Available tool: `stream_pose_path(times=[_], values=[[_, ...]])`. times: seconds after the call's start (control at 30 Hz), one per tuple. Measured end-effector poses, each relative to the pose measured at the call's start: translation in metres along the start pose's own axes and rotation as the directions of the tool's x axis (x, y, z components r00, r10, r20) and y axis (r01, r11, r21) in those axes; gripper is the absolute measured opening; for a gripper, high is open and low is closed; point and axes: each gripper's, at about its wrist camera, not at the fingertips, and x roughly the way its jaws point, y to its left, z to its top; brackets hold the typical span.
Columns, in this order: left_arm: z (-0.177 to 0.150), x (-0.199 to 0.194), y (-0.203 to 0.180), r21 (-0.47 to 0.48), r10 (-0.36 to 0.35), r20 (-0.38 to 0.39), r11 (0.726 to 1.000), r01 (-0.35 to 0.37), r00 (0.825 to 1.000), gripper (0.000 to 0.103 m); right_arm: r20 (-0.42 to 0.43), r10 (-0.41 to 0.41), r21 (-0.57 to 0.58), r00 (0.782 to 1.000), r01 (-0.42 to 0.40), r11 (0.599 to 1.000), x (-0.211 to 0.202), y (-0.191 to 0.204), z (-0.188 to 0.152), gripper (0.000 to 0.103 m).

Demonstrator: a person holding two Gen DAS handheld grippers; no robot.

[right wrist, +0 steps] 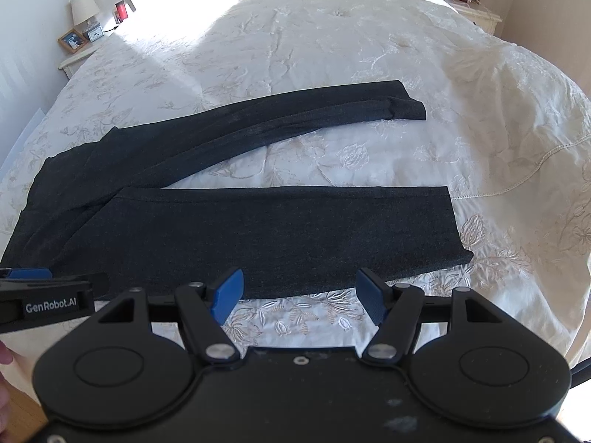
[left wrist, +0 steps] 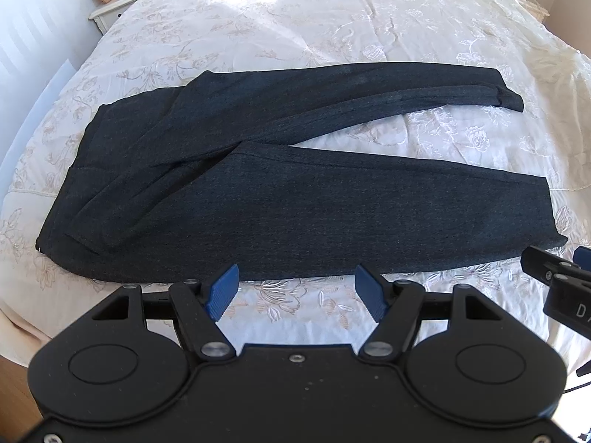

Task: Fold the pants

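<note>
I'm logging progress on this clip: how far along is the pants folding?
Done: the dark pants lie spread on the bedspread, waist to the left, but the legs are split apart, the far leg angled away from the near leg. In hand: nothing; the left gripper and right gripper are both open at the near edge. Left: every fold, starting with bringing one leg onto the other.
</note>
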Motion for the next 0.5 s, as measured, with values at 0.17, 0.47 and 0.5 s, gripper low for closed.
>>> stream_pose_path(times=[0.17, 0.47, 0.5], values=[[-0.001, 0.002, 0.008, 0.005, -0.006, -0.004, 1.000, 0.006, 1.000, 0.071, 0.005, -0.004, 0.004, 1.000, 0.004, 1.000, 0.000, 0.004, -0.001, 0.069], [0.001, 0.005, 0.022, 0.014, -0.024, 0.003, 1.000, 0.024, 1.000, 0.071, 0.008, -0.012, 0.015, 1.000, 0.011, 1.000, 0.001, 0.013, -0.002, 0.069], [0.001, 0.005, 0.024, 0.016, -0.025, 0.004, 1.000, 0.025, 1.000, 0.071, 0.009, -0.012, 0.017, 1.000, 0.012, 1.000, 0.001, 0.014, -0.002, 0.069]])
